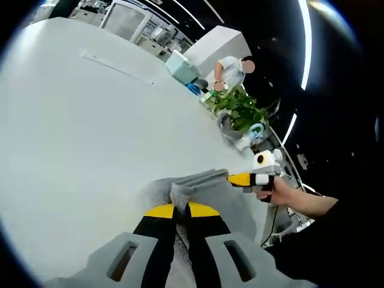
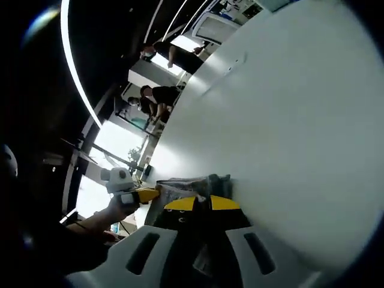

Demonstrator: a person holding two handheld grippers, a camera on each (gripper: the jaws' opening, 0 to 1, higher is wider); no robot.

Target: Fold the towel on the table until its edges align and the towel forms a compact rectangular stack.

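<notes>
- A grey towel (image 1: 198,192) lies bunched in folds at the near edge of a white bench (image 1: 90,120), pinched from both sides.
- In the left gripper view, the left gripper (image 1: 181,211) has its yellow-tipped jaws closed together on a raised fold of the towel.
- In the same view the right gripper (image 1: 231,178) comes in from the right, held in a person's hand (image 1: 282,192), its yellow jaws clamped on the towel's far edge.
- In the right gripper view, the right gripper (image 2: 203,204) bites the towel (image 2: 192,186) with its jaws drawn together, while the left gripper (image 2: 157,193) grips the cloth from the left.
- Beyond the towel, a potted plant (image 1: 240,108) and a pale teal box (image 1: 182,66) stand along the bench's far edge.
- A person in a white top (image 1: 230,71) bends behind the plant.
</notes>
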